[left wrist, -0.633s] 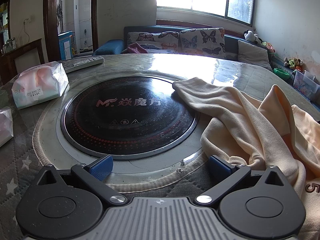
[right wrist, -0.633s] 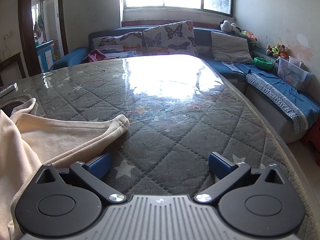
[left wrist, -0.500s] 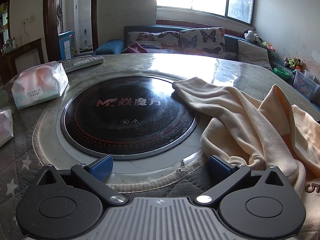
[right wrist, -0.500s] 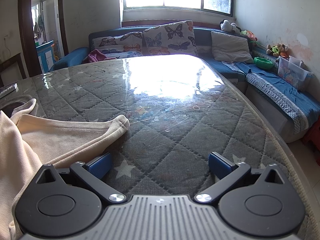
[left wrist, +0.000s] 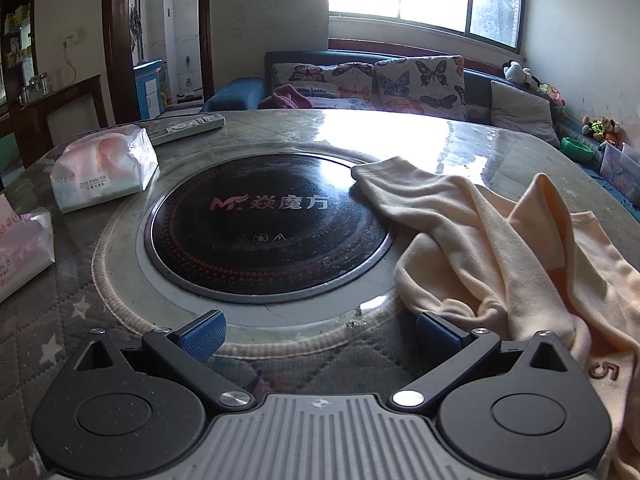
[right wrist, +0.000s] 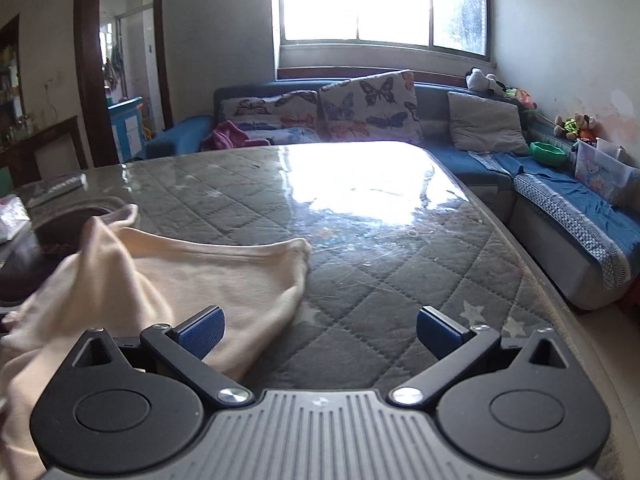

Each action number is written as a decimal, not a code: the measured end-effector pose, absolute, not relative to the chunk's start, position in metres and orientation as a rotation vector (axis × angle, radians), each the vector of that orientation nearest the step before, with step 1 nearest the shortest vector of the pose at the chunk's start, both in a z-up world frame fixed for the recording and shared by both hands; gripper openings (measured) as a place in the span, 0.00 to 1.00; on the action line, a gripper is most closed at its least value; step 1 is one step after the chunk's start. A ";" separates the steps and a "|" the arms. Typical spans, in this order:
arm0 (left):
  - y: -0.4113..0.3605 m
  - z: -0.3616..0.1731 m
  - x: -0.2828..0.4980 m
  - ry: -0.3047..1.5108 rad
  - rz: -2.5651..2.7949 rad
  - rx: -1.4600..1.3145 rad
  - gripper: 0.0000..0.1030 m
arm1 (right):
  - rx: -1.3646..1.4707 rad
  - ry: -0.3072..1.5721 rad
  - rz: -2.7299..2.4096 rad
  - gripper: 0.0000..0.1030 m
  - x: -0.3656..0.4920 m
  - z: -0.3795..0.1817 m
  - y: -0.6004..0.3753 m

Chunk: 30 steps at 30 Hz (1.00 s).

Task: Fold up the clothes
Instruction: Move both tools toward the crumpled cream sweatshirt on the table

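Cream garment lies rumpled and unfolded on the quilted table, one sleeve draped over the round induction cooktop, another end reaching right. Left gripper is spread wide, holding nothing, low at the table edge beside the cloth. Right gripper is likewise agape and empty, left finger over fabric. Judged stage: still to be flattened; next needs an edge pinched.

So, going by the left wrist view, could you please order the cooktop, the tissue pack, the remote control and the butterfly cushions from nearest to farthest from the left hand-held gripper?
From the left hand-held gripper:
1. Cooktop, straight ahead in the table.
2. Tissue pack, ahead to the left.
3. Remote control, far left table edge.
4. Butterfly cushions, on the sofa beyond the table.
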<state>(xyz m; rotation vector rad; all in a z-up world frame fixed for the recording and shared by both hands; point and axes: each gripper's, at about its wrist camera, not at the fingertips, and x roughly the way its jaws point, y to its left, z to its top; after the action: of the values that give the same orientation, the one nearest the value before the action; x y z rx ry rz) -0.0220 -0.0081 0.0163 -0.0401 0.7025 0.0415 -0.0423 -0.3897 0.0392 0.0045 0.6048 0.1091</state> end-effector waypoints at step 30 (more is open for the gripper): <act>-0.057 0.031 -0.085 0.690 -0.012 0.000 1.00 | 0.012 0.529 0.276 1.00 -0.144 0.062 -0.354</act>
<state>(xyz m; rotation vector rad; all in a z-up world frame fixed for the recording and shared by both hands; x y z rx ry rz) -0.0849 -0.0568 0.0310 0.0001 0.6901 -0.0118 -0.1436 -0.3535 0.0623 0.0117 0.5285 0.2760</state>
